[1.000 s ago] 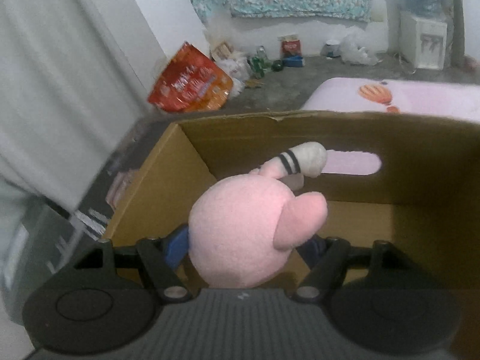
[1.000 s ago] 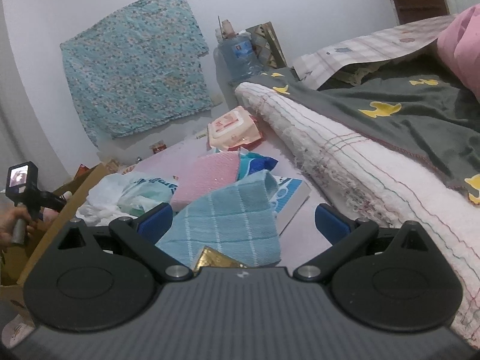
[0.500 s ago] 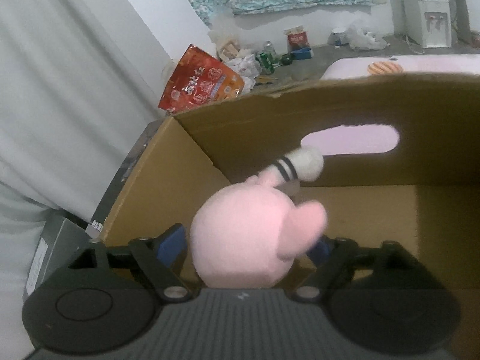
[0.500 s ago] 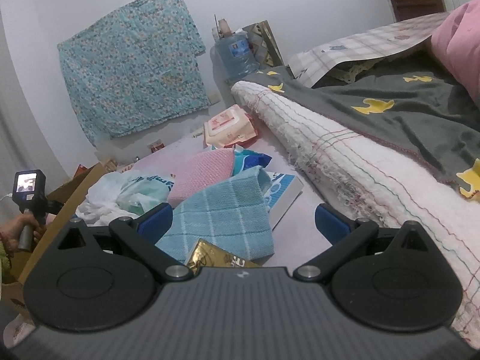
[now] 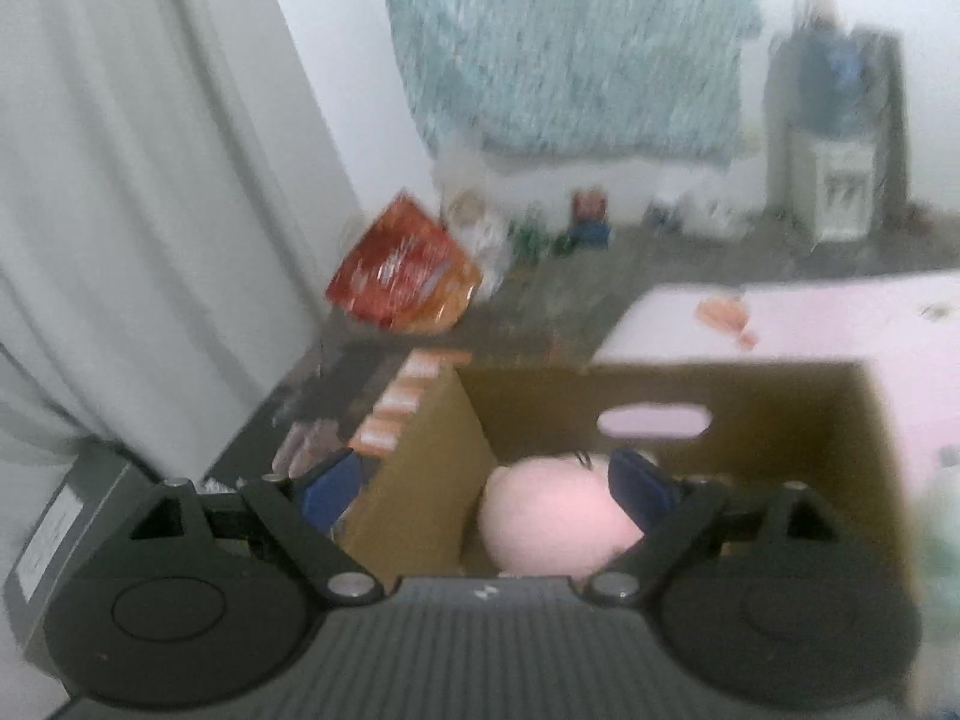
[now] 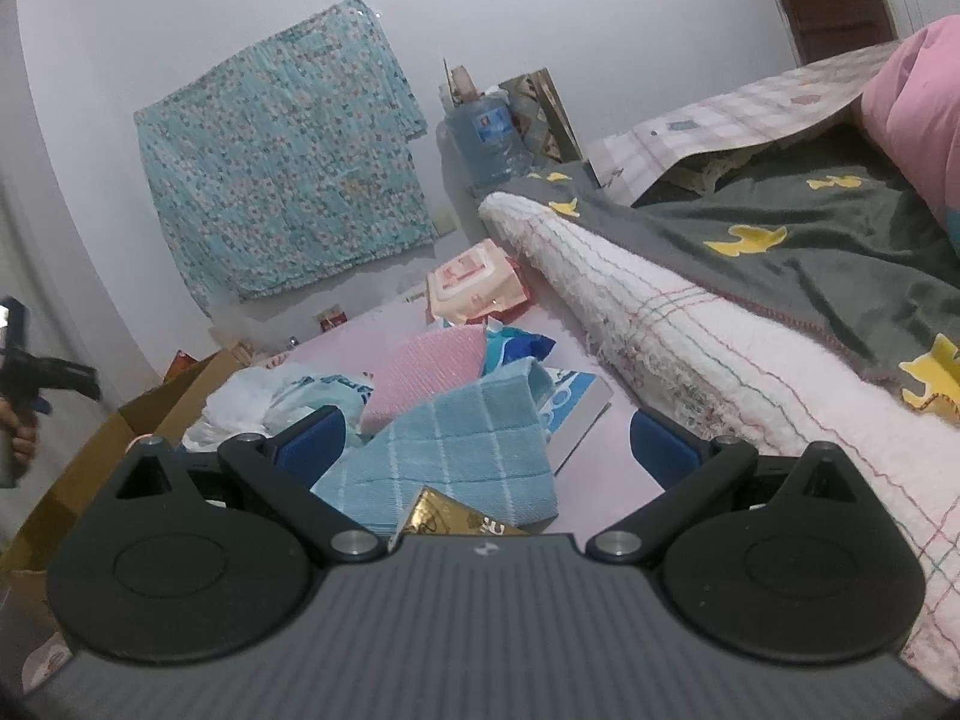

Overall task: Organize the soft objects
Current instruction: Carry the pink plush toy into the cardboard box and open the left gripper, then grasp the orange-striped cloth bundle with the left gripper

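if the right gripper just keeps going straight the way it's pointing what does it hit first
Most likely the blue checked towel, lying on the pink sheet right ahead of the open right gripper. Depth is hard to judge here.

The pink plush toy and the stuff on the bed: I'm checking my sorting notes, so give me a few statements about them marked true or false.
1. The pink plush toy lies inside the cardboard box. True.
2. The left tongs are clamped on the toy. False: their pads stand wide apart, having just been opening, and the toy sits loose below them.
3. The right tongs hold the blue checked towel. False: they are open, with the towel lying on the bed.
4. A pink cloth lies beyond the towel. True.
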A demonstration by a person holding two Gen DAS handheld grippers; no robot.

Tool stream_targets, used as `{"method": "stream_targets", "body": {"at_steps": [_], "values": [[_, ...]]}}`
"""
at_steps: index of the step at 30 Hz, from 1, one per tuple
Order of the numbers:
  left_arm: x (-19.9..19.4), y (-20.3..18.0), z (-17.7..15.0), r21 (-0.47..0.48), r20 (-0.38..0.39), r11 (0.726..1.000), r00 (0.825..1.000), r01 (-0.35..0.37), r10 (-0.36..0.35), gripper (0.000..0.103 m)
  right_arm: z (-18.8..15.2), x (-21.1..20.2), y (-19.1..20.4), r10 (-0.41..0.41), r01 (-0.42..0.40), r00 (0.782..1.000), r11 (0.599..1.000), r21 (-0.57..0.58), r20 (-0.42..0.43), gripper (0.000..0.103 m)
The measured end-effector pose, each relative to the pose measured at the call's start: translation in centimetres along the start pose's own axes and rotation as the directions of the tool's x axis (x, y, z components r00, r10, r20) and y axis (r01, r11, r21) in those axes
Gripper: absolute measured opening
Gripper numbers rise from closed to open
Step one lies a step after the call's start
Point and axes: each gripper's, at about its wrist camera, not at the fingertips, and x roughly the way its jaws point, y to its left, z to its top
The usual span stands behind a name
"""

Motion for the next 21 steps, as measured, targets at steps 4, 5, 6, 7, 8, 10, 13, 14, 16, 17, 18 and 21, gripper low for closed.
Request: {"method": "stream_targets", "body": {"at_steps": [4,5,6,7,8,10,13,14,16,17,18,21], "values": [[-5.8,1.9,-0.2,-0.016,0.095,1.0,0.995,0.01,-0.009,0.094,-0.3,-0.6,-0.1,0.018,-0.018,1.0,1.0,0.011,0.0,0.102],[-7.3,2.3,-0.7,-0.02,0.117,1.0,0.993,0.019,-0.017,0.094,-0.4,-0.7,0.0,0.022,-0.022,1.0,1.0,0.012,0.0,0.102],[-8.5,2.5,-1.0,-0.02,0.13,0.999,0.991,0.028,-0.026,0.094,-0.5,-0.9,0.0,0.025,-0.025,1.0,1.0,0.011,0.001,0.102],[-9.8,2.6,-1.5,-0.013,0.139,0.999,0.99,0.043,-0.041,0.094,-0.5,-1.1,0.1,0.028,-0.028,1.0,1.0,0.011,0.004,0.102],[-11.1,2.5,-2.2,0.0,0.143,0.998,0.987,0.066,-0.066,0.094,-0.6,-1.3,0.2,0.031,-0.031,1.0,0.999,0.01,0.005,0.102],[-13.3,2.0,-3.8,0.026,0.137,0.993,0.983,0.117,-0.119,0.094,-0.7,-1.6,0.2,0.034,-0.034,0.999,0.999,0.01,0.008,0.102],[-15.9,1.2,-6.7,0.039,0.085,0.966,0.963,0.254,-0.256,0.094,-0.7,-2.2,0.3,0.04,-0.04,0.999,0.999,0.006,0.015,0.102],[-16.6,0.9,-7.6,0.037,0.076,0.951,0.948,0.308,-0.31,0.094,-0.7,-2.4,0.4,0.041,-0.041,0.999,0.999,0.003,0.017,0.102],[-17.7,-0.2,-9.6,0.035,0.054,0.915,0.914,0.401,-0.402,0.094,-0.7,-2.7,0.3,0.043,-0.043,0.999,0.999,0.004,0.019,0.102],[-18.2,-1.0,-10.6,0.043,0.035,0.894,0.894,0.446,-0.447,0.094,-0.7,-2.9,0.3,0.047,-0.047,0.999,0.999,0.008,0.017,0.102],[-18.5,-1.8,-11.5,0.048,0.017,0.874,0.875,0.483,-0.484,0.094,-0.8,-3.0,0.2,0.052,-0.053,0.999,0.999,0.015,0.012,0.102],[-18.9,-4.9,-14.0,0.078,-0.058,0.789,0.793,0.609,-0.606,0.094,-1.0,-3.1,0.1,0.069,-0.068,0.998,0.997,0.025,-0.006,0.1]]}}
